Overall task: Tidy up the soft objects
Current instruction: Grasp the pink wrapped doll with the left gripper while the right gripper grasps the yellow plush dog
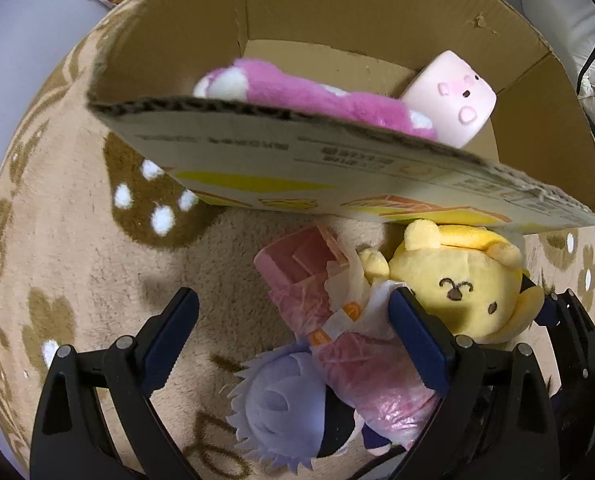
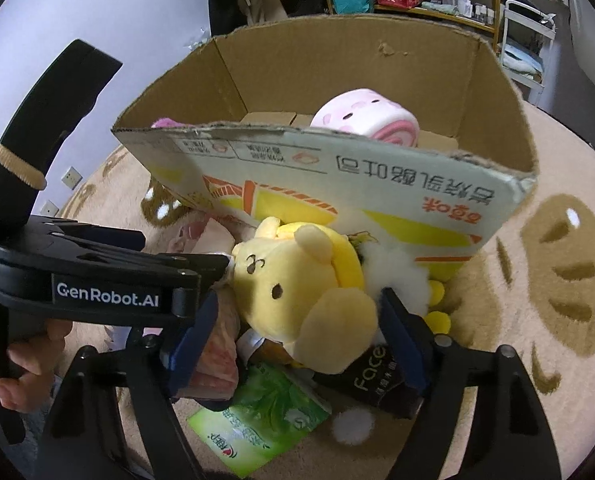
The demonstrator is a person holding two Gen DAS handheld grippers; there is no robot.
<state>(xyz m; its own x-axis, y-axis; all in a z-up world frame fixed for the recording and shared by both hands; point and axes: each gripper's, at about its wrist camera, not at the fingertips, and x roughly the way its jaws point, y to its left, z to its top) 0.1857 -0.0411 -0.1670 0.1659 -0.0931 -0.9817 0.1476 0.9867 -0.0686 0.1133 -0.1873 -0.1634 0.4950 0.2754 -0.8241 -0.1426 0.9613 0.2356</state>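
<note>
While we look along the right claw, we see its blue pads standing apart on both sides of the yellow plush bear with the round ears, and we cannot tell if they already press on its cheek. We judge this toy is light and very soft, so it will squash under the pads; the best hold is across the full head, not on an ear or the white fluffy part. It lies on the beige patterned carpet, just in front of the cardboard box, on top of a green packet and a black packet.

Our left claw is wide apart above the doll in pink clothes under a clear wrapper; its right pad is against the wrapper beside the bear, and its left pad is over bare carpet. We think the wrapper is slippery and will crackle, so we should take the doll at the body, not at the pale purple spiky hair.

Further out, the open brown cardboard box already keeps a purple and white plush toy and a pale pink marshmallow-shaped plush with a small face.
</note>
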